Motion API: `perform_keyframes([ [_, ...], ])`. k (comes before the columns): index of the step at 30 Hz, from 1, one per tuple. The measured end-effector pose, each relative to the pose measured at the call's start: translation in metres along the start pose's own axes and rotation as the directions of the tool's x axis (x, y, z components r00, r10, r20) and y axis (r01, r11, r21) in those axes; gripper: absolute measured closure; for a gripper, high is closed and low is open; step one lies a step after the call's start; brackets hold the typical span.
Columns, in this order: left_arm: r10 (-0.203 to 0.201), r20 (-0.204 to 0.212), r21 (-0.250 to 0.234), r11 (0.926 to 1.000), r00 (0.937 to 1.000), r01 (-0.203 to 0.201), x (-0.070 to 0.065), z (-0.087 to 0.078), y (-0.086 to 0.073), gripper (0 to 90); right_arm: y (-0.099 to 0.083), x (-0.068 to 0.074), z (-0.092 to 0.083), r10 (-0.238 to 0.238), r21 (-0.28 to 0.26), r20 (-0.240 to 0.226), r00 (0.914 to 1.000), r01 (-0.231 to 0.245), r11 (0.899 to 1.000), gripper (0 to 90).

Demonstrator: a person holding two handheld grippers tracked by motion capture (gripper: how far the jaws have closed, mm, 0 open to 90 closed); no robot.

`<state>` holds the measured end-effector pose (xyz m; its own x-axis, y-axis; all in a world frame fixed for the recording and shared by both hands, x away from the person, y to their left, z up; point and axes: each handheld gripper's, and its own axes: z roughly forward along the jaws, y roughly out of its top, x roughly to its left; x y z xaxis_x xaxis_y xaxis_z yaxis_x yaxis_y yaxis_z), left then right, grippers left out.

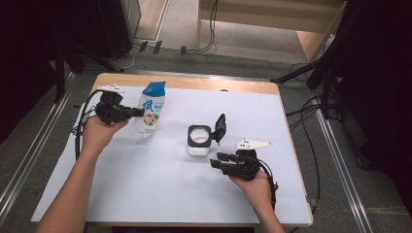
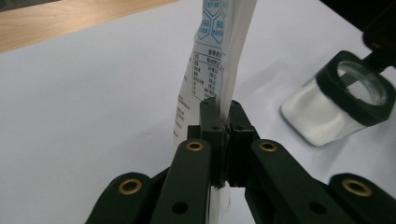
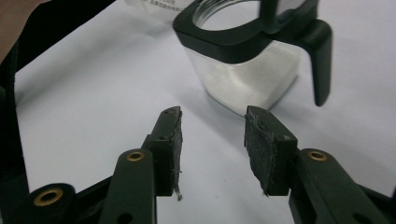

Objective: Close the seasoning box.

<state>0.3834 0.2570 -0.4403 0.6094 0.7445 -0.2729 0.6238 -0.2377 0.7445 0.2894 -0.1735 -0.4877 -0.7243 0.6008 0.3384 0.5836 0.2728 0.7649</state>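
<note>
My left gripper (image 1: 138, 112) pinches the side edge of a tall white plastic pouch with a blue top and printed label (image 1: 150, 110), which stands upright on the far left part of the table; in the left gripper view the jaws are pressed together on the pouch's thin seam (image 2: 223, 122). My right gripper (image 1: 218, 160) hangs with its jaws spread and nothing between them, just beside a small clear square jar with a black rim (image 1: 199, 141), its black flip lid (image 1: 220, 128) standing open; white powder fills the jar's lower part. The jar sits near the middle of the table, apart from the pouch. The table is a light wooden board (image 1: 194, 82) covered by a white sheet (image 1: 160, 184). Around it lies grey floor (image 1: 335, 194) with metal rails, black cables and dark stands, and pale wooden furniture (image 1: 272, 14) stands beyond.
</note>
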Motion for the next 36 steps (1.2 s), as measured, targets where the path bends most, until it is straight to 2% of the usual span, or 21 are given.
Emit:
perform_keyframes([
  [5,-0.012,0.017,-0.014,0.9998,0.9998,0.012,0.005,-0.005,-0.009,89.4,0.002,-0.011,-0.002,0.01,-0.011,0.029,0.9995,-0.01,1.0,58.2],
  [17,-0.015,0.003,-0.012,0.9998,0.9999,0.015,0.006,-0.017,-0.037,87.0,0.014,-0.029,-0.005,0.02,-0.036,0.097,0.995,-0.016,0.999,59.6],
  [21,-0.014,0.004,-0.017,0.9998,0.9999,0.014,0.005,-0.018,-0.043,86.6,0.018,-0.032,-0.002,0.024,-0.037,0.1,0.9947,-0.02,0.999,60.1],
  [29,-0.003,0.017,-0.012,0.9999,0.9999,0.003,0.003,-0.017,-0.049,83.6,0.022,-0.041,-0.005,0.042,-0.059,0.117,0.9922,-0.035,0.998,61.5],
  [34,-0.002,0.014,-0.012,0.9999,0.9999,0.003,0.003,-0.016,-0.05,79.6,0.024,-0.047,-0.009,0.071,-0.093,0.124,0.9897,-0.059,0.994,65.9],
  [36,-0.005,0.017,-0.011,0.9999,0.9998,0.005,0.002,-0.016,-0.05,77.1,0.028,-0.047,-0.009,0.077,-0.089,0.129,0.9886,-0.066,0.994,67.5],
])
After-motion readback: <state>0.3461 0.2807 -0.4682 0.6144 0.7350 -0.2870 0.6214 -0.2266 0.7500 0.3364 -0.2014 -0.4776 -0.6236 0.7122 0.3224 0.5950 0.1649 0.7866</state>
